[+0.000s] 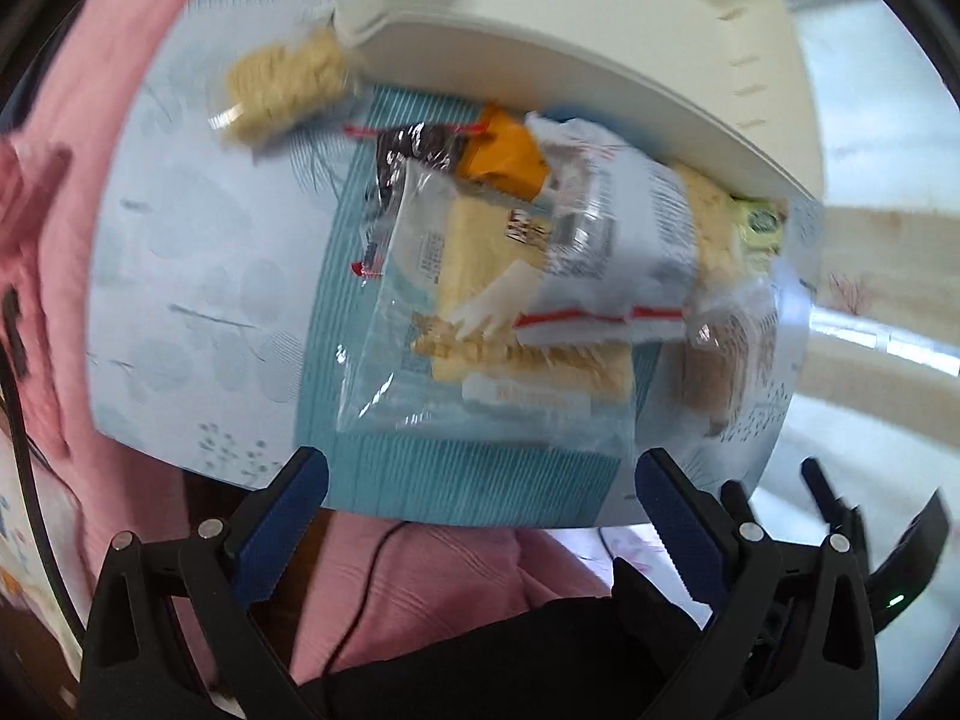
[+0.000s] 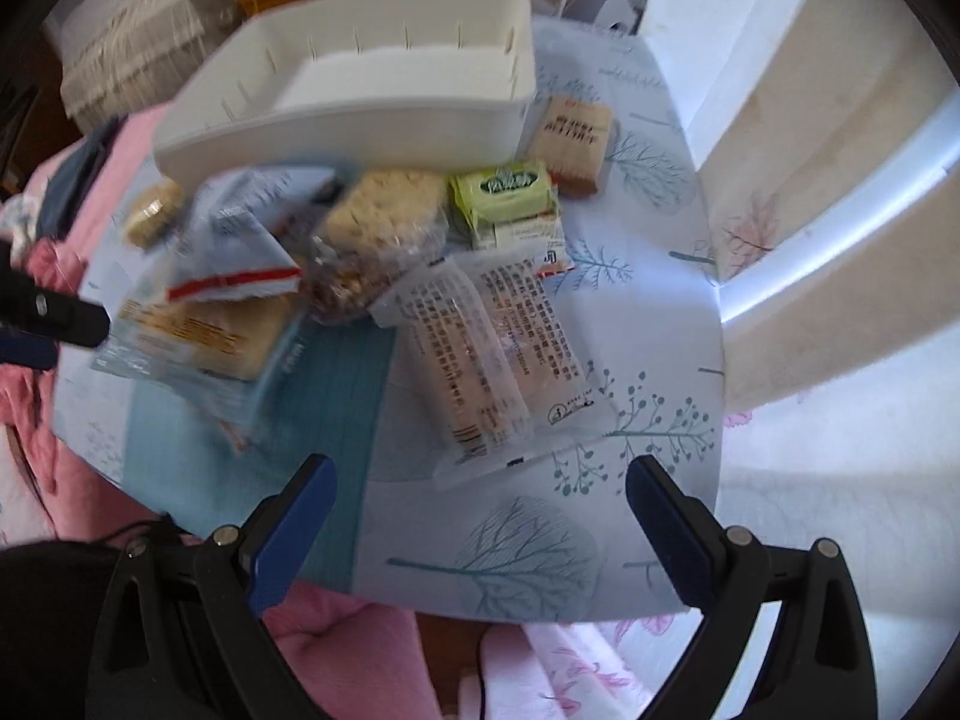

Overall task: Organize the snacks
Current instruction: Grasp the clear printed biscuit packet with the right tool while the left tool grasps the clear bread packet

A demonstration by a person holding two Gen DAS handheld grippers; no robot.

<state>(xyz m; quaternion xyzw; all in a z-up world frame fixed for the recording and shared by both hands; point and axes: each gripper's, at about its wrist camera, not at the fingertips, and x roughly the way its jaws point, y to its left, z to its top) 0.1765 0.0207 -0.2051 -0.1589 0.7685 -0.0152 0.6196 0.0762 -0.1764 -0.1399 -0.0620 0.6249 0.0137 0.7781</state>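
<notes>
- The left gripper (image 1: 480, 480) has its blue fingers (image 1: 282, 534) spread wide apart, with nothing between them.
- Just ahead of it lies a clear packet of yellow crackers (image 1: 480, 324), on a blue mat (image 1: 420, 468) on the table.
- A white packet with a red stripe (image 1: 612, 240) lies partly on top of the crackers, and an orange packet (image 1: 510, 150) sits behind it.
- The white bin (image 1: 600, 42) is farther back, past the pile. A round stack of biscuits (image 1: 282, 84) lies by its corner (a bit blurry).
- The right gripper (image 2: 480, 492) is spread wide too and holds nothing.
- Right in front of it lies a long clear packet with black writing (image 2: 480, 348), on the tree-print tablecloth (image 2: 600, 540).
- Farther off sit a green packet (image 2: 510, 192) and a brown packet (image 2: 576, 138), close to the bin, which has nothing in it.
</notes>
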